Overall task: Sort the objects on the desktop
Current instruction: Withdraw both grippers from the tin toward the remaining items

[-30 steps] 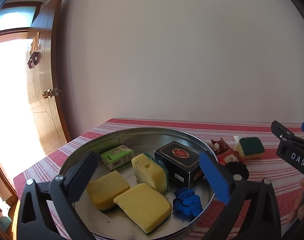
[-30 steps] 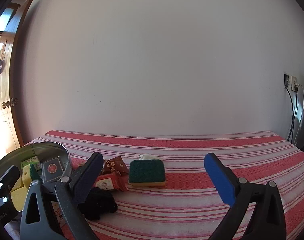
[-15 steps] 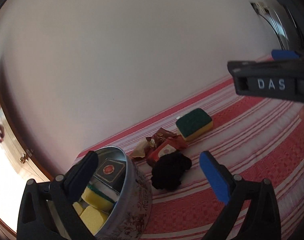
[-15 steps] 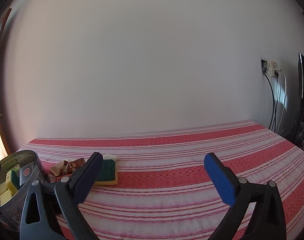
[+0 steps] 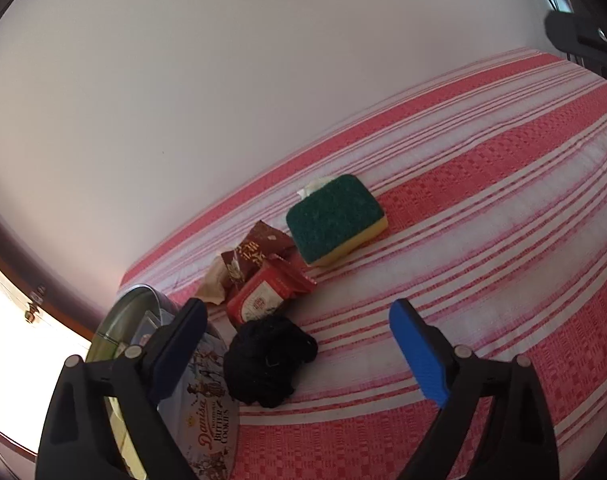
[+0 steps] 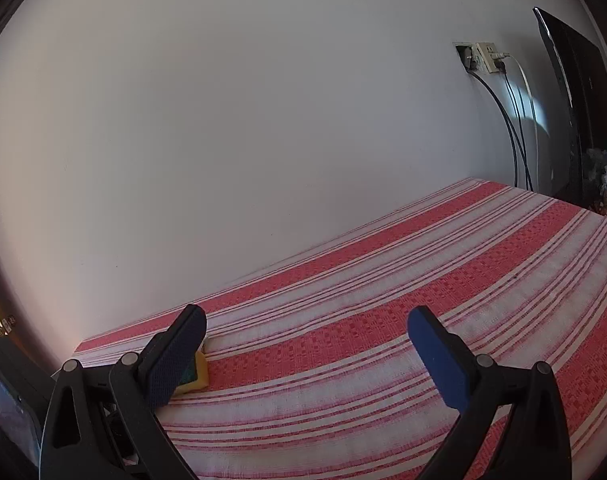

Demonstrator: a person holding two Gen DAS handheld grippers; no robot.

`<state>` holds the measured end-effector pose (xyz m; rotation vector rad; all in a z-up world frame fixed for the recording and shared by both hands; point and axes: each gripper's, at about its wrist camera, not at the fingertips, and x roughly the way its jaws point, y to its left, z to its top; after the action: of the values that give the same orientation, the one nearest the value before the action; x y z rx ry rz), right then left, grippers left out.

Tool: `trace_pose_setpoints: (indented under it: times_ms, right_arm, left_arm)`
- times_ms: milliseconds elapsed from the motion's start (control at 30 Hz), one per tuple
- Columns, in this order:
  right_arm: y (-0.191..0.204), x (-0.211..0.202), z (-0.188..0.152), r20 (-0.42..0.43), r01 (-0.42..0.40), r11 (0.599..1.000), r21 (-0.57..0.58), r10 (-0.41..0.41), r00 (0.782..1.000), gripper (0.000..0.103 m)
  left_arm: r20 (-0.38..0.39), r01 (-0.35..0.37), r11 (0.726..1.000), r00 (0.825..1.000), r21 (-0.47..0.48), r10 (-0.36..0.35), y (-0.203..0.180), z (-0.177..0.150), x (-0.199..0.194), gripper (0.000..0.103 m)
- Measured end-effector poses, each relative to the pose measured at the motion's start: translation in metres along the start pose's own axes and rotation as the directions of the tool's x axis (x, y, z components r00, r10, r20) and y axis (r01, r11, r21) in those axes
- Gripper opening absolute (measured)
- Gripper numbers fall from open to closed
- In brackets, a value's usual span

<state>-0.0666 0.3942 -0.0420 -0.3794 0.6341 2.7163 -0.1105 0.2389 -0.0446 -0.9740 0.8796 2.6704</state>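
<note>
both wrist views look low across the striped tablecloth (image 5: 483, 208), sharing it.

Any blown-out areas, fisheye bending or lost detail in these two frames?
Left wrist view: the doorway at lower left is overexposed to white; the tablecloth stripes bow strongly; the black cloth shows almost no texture. Right wrist view: even, dim light; dark vignette corners; the sponge is mostly hidden behind a finger of the right hand-held gripper.

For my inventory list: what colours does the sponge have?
The sponge is dark green on top, yellow beneath; clearest in the left wrist view.
</note>
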Motion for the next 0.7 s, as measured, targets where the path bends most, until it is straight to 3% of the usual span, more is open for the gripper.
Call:
trace_pose_setpoints:
  times_ms: [100, 167, 233, 300, 400, 467, 567, 667, 700]
  right_arm:
    - [-0.001, 0.004, 0.001, -0.018, -0.022, 1.0, 0.02, 0.023, 1.0, 0.102]
    - [0.002, 0.008, -0.001, -0.053, -0.075, 0.997, 0.019, 0.076, 0.996, 0.102]
    - [0.007, 0.014, -0.003, -0.09, -0.124, 0.992, 0.006, 0.124, 0.988, 0.102]
    - [0.012, 0.021, -0.006, -0.127, -0.151, 0.988, -0.01, 0.149, 0.981, 0.102]
    - [0.01, 0.029, -0.007, -0.151, -0.146, 0.989, -0.006, 0.144, 0.978, 0.102]
    - [0.005, 0.031, -0.007, -0.153, -0.138, 0.99, 0.009, 0.138, 0.979, 0.102]
    - [0.004, 0.032, -0.009, -0.161, -0.133, 0.991, 0.019, 0.135, 0.978, 0.102]
    - [0.003, 0.035, -0.009, -0.174, -0.137, 0.99, 0.023, 0.139, 0.975, 0.102]
    - [0.002, 0.036, -0.009, -0.18, -0.138, 0.99, 0.024, 0.14, 0.974, 0.102]
  left_arm:
    - [-0.045, 0.119, 0.99, 0.991, -0.07, -0.122, 0.009, -0.001, 0.003, 0.062]
    - [-0.005, 0.214, 0.968, 0.976, -0.131, -0.216, 0.023, 0.0, -0.01, 0.06]
    - [0.088, 0.267, 0.941, 0.963, -0.21, -0.254, 0.044, 0.0, -0.027, 0.071]
    - [0.151, 0.278, 0.923, 0.958, -0.265, -0.244, 0.062, -0.003, -0.04, 0.092]
    - [0.122, 0.294, 0.933, 0.954, -0.207, -0.273, 0.065, -0.002, -0.04, 0.093]
    - [0.084, 0.353, 0.919, 0.935, -0.174, -0.344, 0.063, 0.002, -0.036, 0.093]
    - [-0.009, 0.447, 0.886, 0.892, -0.128, -0.451, 0.061, 0.013, -0.026, 0.091]
    - [-0.177, 0.499, 0.861, 0.843, -0.096, -0.508, 0.056, 0.023, -0.001, 0.086]
    - [-0.234, 0.488, 0.868, 0.837, -0.088, -0.494, 0.055, 0.025, 0.008, 0.085]
